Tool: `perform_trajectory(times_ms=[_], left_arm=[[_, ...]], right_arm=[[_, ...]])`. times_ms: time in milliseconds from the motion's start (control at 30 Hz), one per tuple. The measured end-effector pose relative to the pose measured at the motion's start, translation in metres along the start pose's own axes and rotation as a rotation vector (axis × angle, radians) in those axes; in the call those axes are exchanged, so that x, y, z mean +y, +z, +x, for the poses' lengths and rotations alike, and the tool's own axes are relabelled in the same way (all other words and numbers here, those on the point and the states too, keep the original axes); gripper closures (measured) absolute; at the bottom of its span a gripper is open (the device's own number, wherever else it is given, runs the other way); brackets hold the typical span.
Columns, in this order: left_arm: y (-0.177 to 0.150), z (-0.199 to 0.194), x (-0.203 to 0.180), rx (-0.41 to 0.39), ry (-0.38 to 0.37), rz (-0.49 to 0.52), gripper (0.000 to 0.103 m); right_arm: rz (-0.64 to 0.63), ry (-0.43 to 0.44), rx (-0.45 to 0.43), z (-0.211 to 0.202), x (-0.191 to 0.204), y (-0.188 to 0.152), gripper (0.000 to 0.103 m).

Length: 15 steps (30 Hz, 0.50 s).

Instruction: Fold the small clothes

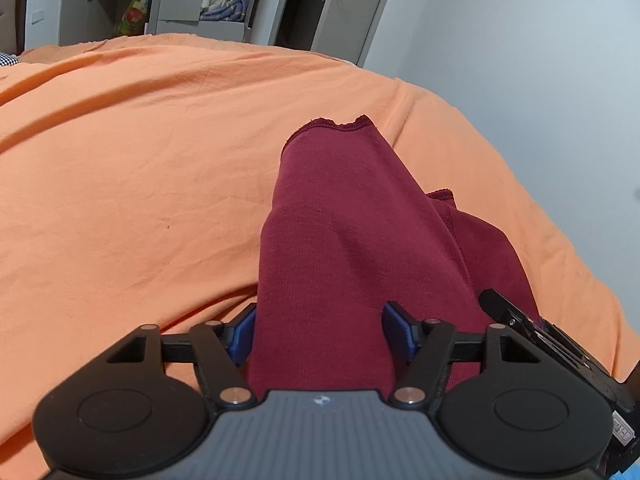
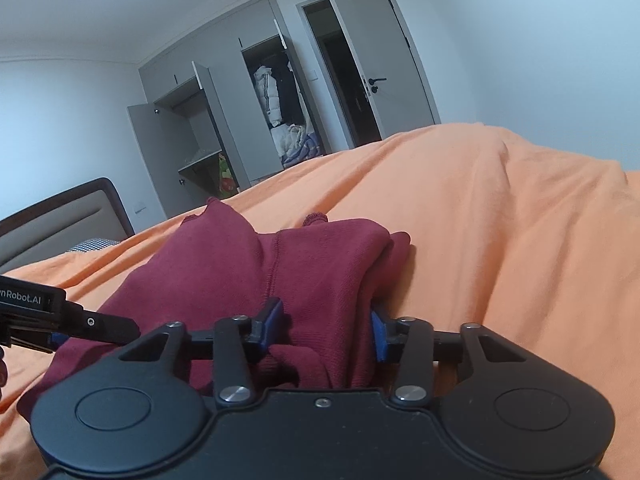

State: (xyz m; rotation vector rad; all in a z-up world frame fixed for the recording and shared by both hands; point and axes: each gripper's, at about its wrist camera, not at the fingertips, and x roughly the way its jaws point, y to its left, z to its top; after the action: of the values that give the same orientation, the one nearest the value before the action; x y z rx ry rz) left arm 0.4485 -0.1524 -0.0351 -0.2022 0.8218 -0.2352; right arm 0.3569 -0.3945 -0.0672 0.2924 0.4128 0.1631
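Observation:
A dark red garment (image 1: 344,240) lies partly folded on the orange bed sheet (image 1: 140,160), with its hemmed ends pointing away from me. My left gripper (image 1: 320,334) is open wide, and the garment's near part runs between its blue pads (image 1: 244,332). My right gripper (image 2: 325,326) is closed on a bunched, thick fold of the same garment (image 2: 320,272). The cloth wrinkles between its blue pads (image 2: 274,318). The left gripper's finger shows in the right wrist view, lying at the cloth's left edge. The right gripper's tip shows in the left wrist view, at the right.
The orange sheet (image 2: 500,240) covers the whole bed, which drops off at the right toward a pale wall. A headboard (image 2: 60,216) stands at the left. Open wardrobes (image 2: 224,120) and an open door (image 2: 376,60) are far behind.

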Motion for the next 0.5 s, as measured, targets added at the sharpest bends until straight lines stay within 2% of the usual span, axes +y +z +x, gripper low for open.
perform_trajectory(times_ms=[100, 200, 367, 500], left_arm=[[-0.001, -0.005, -0.002, -0.015, 0.016, 0.005, 0.039], [-0.001, -0.009, -0.014, -0.035, 0.048, 0.055, 0.042], [0.002, -0.018, -0.015, -0.055, 0.042, 0.067, 0.051], [0.001, -0.027, -0.014, -0.064, 0.023, 0.059, 0.053]], right_arm=[[-0.039, -0.029, -0.012, -0.005, 0.013, -0.002, 0.074], [-0.087, -0.053, -0.020, -0.008, 0.024, -0.001, 0.078], [-0.025, -0.059, -0.049, -0.020, 0.027, 0.004, 0.085], [-0.003, -0.054, -0.088, -0.039, 0.040, 0.002, 0.086]])
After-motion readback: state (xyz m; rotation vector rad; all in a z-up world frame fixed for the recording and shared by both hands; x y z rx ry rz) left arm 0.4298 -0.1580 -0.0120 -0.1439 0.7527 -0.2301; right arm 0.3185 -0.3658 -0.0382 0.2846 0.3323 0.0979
